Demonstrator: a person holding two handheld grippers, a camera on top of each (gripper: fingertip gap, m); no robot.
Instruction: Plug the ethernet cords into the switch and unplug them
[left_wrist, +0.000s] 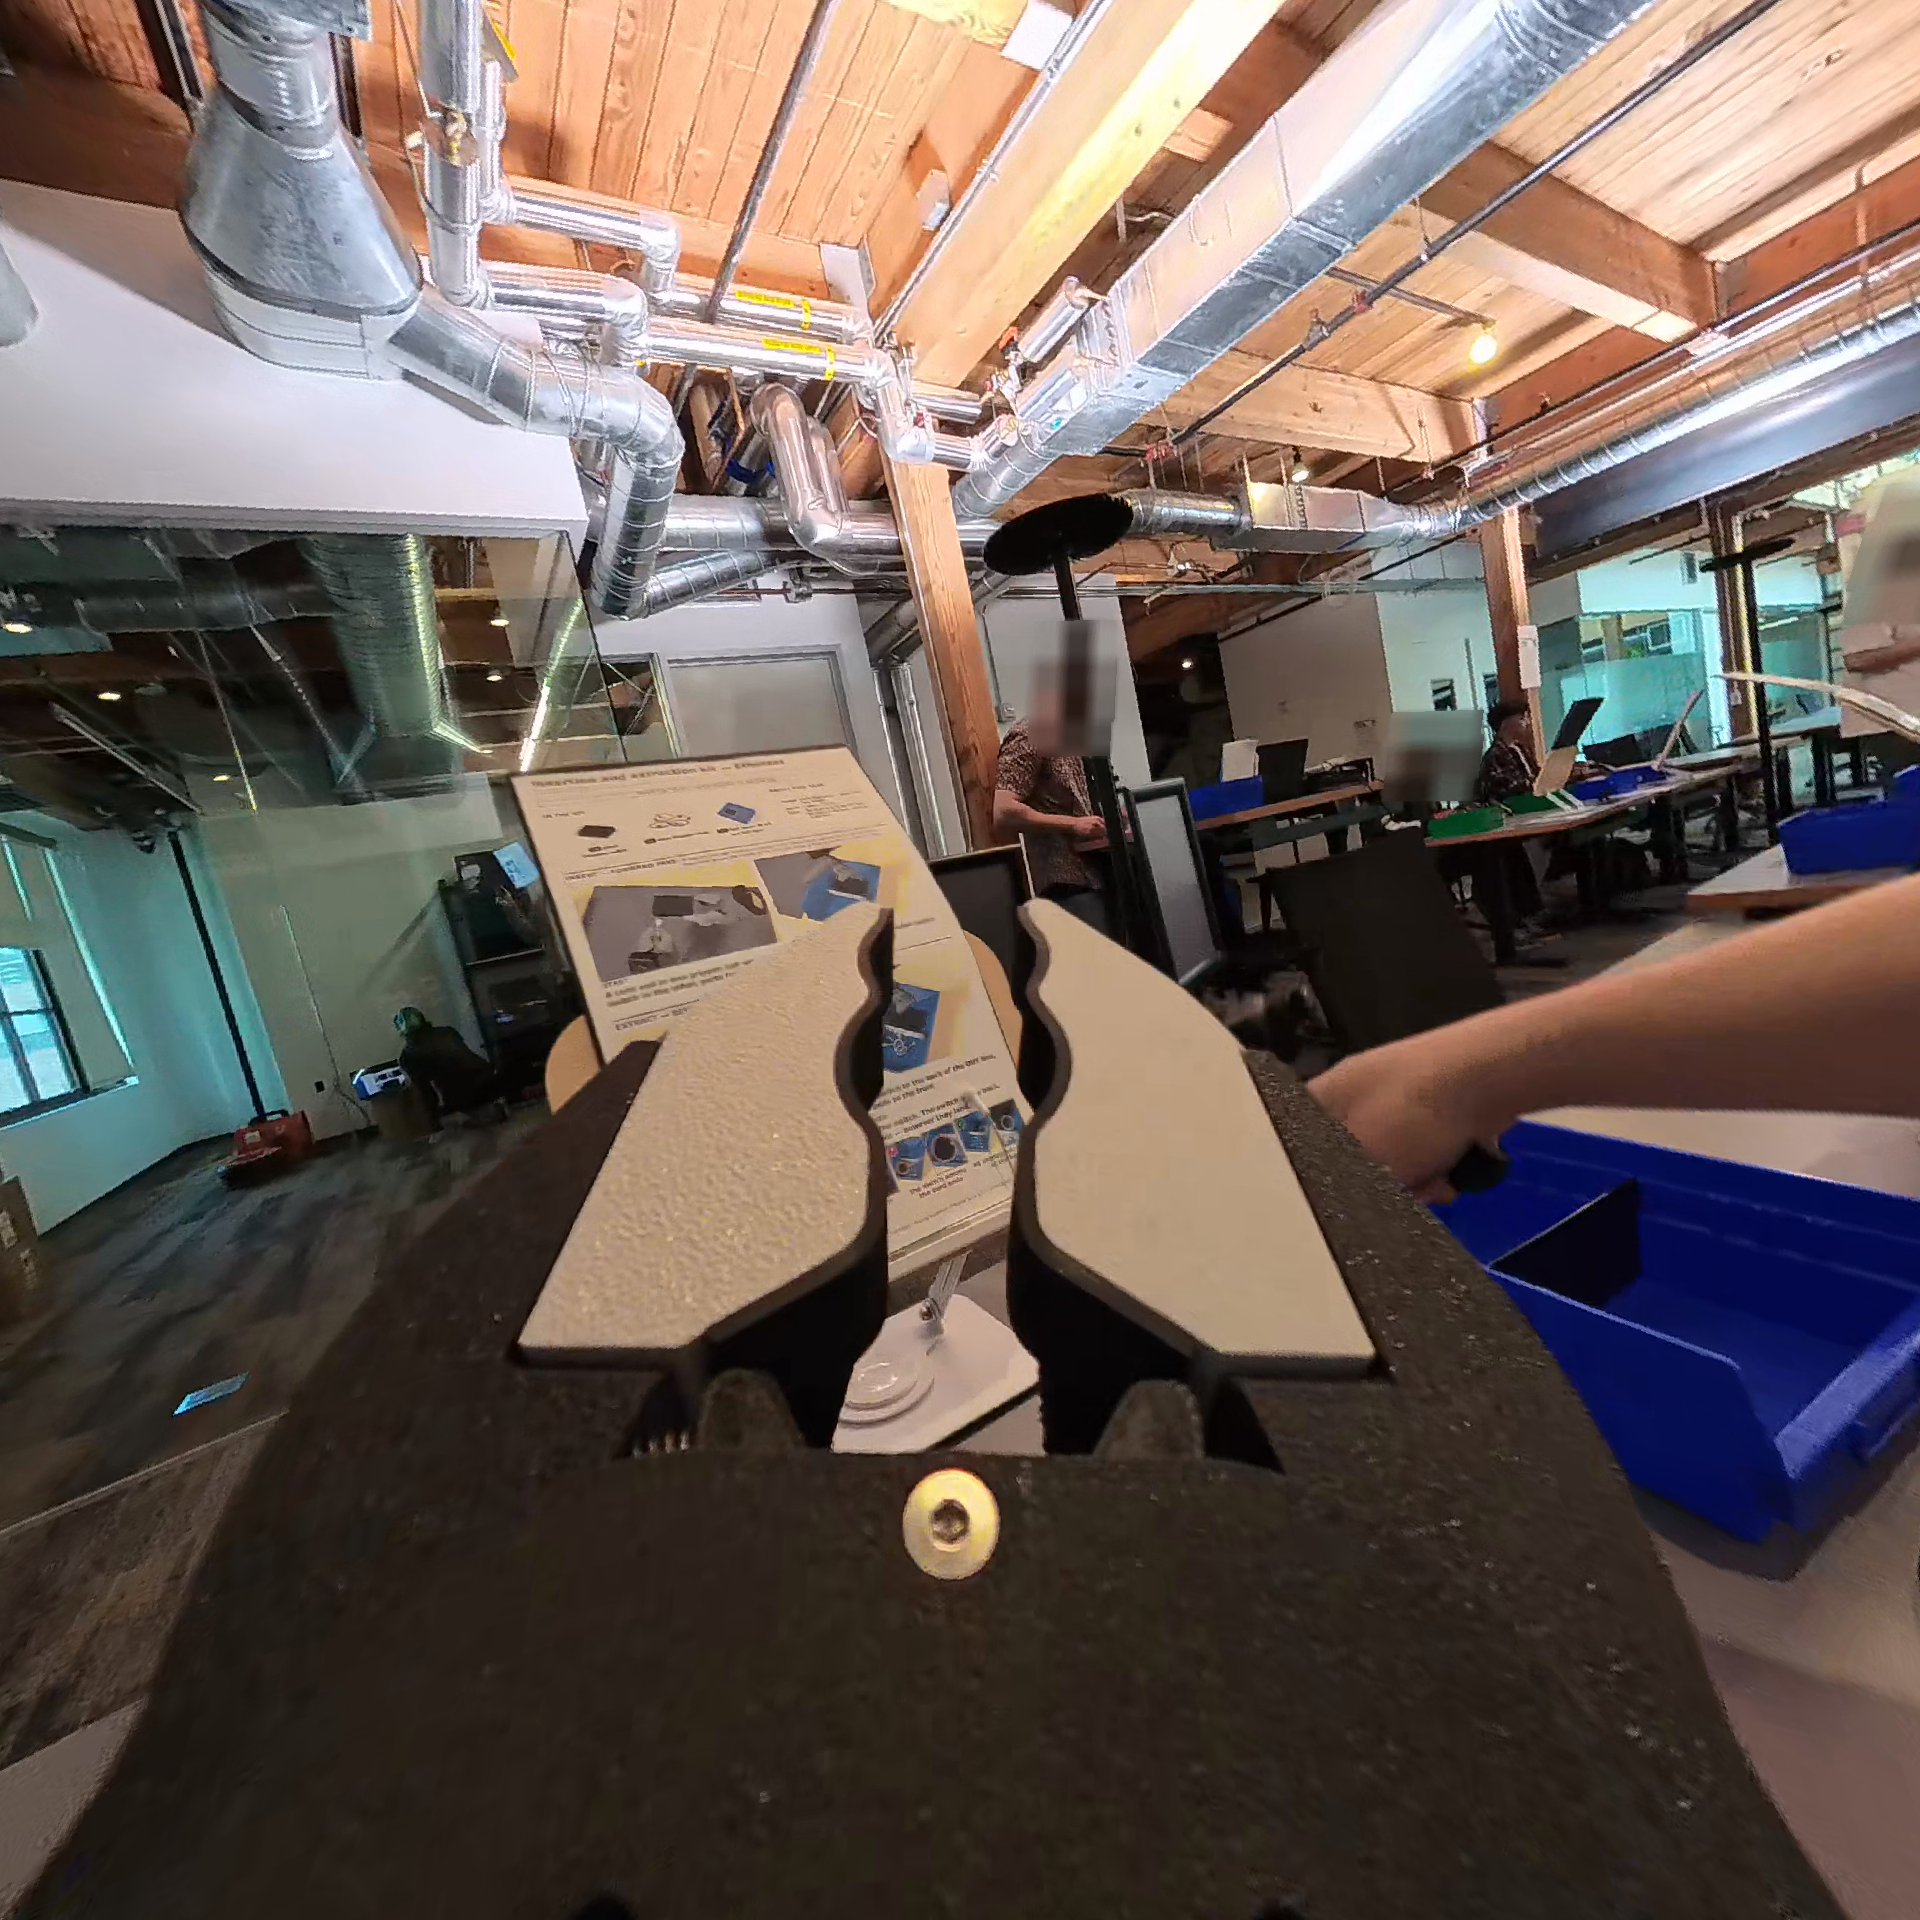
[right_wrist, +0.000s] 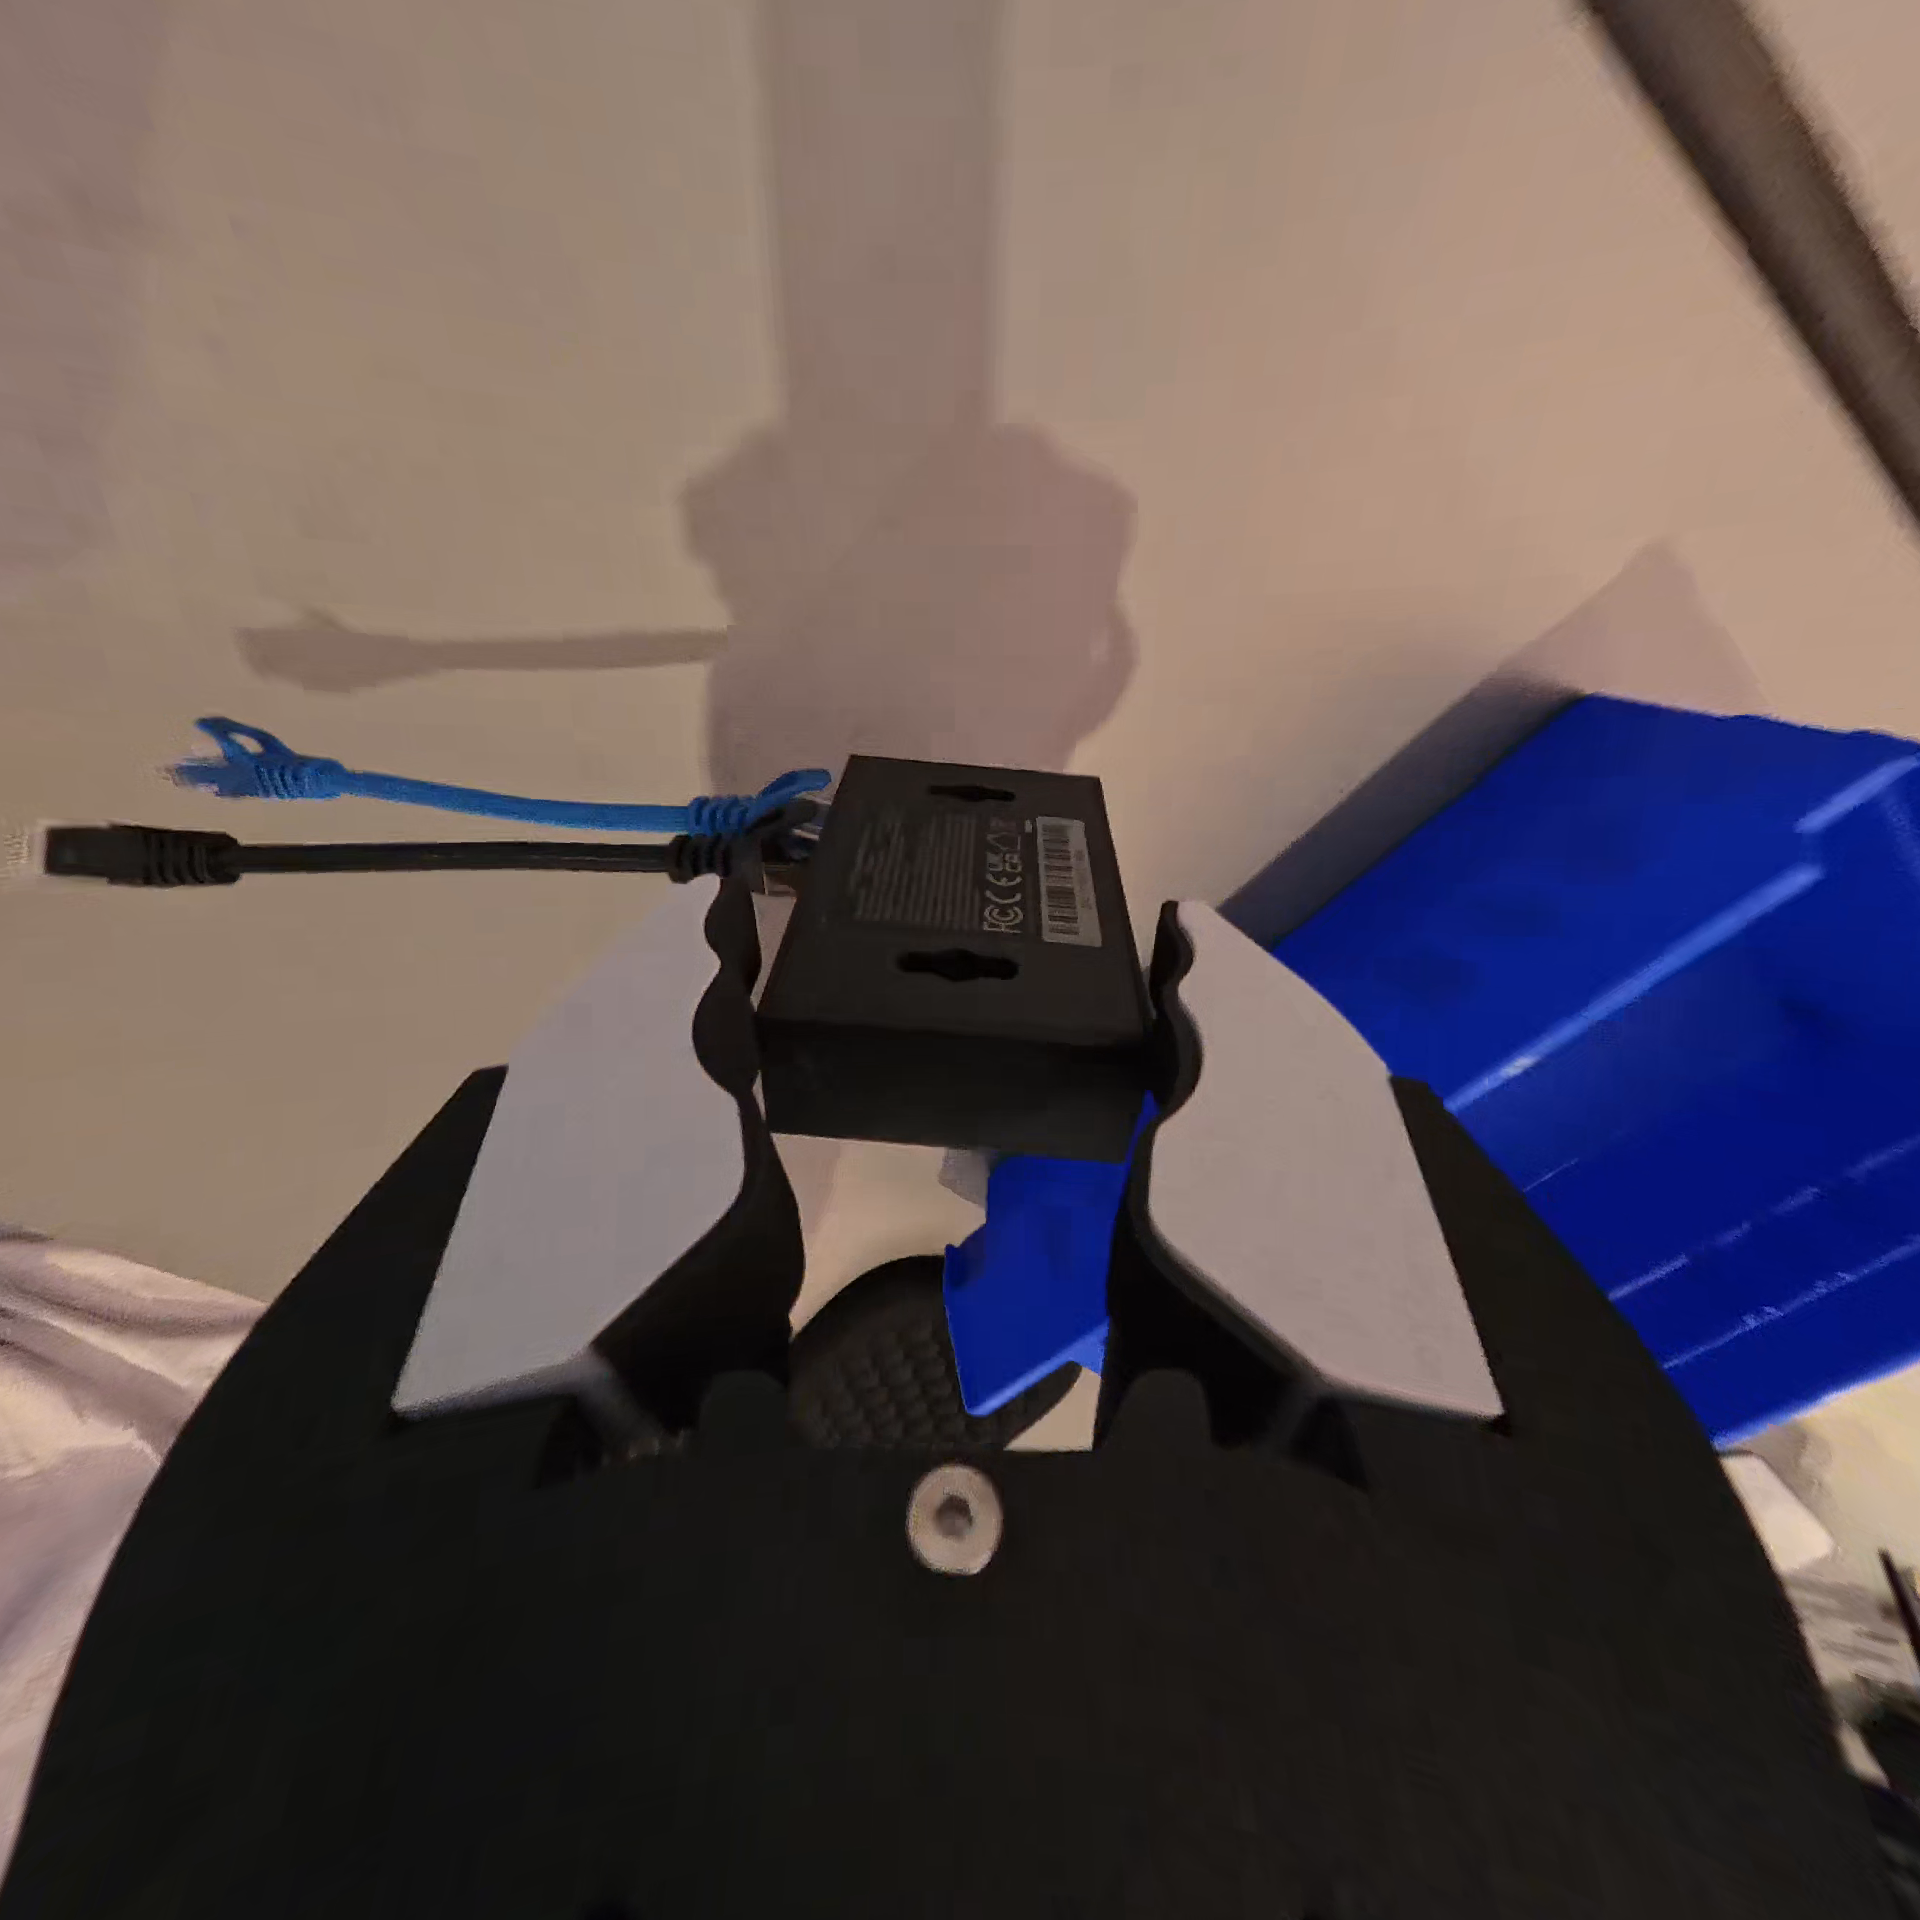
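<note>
Right gripper (right_wrist: 951, 971) fingers are clamped on the flat black plastic ethernet switch (right_wrist: 940, 920), one finger on each long side, label side facing the camera. The switch is off the surface, held out along the fingers toward 12 o'clock.

Both short cords are seated in the switch's left end face: the blue ethernet cord (right_wrist: 520, 798) and the black ethernet cord (right_wrist: 447, 857) leave the ports at about 9 o'clock. They run side by side, blue just above black. Their free plugs hang in the air at far left, touching nothing.

Key relation: the cords' long axis runs 9–3, square to the right gripper's fingers. So the pull direction for unplugging is straight toward 9 o'clock, away from the port face.

Left gripper (left_wrist: 956, 1023) fingers are parted with a narrow gap and hold nothing. It points up and out at a tilted printed instruction sheet on a white stand (left_wrist: 727, 935), not at the switch. Neither cords nor switch show in its view.

The blue plastic parts bin (left_wrist: 1704, 1340) sits at 3–4 o'clock from the left gripper. In the right wrist view it lies beyond and below the switch at 3 o'clock. A bare forearm (left_wrist: 1621, 1023) reaches over its rim.

Judgement: both cords are plugged, so unplugging is next. The left gripper is the free one and must swing in from the 9 o'clock side. It should grip a boot near the port, tab pressed, while the right one keeps the switch steady.
</note>
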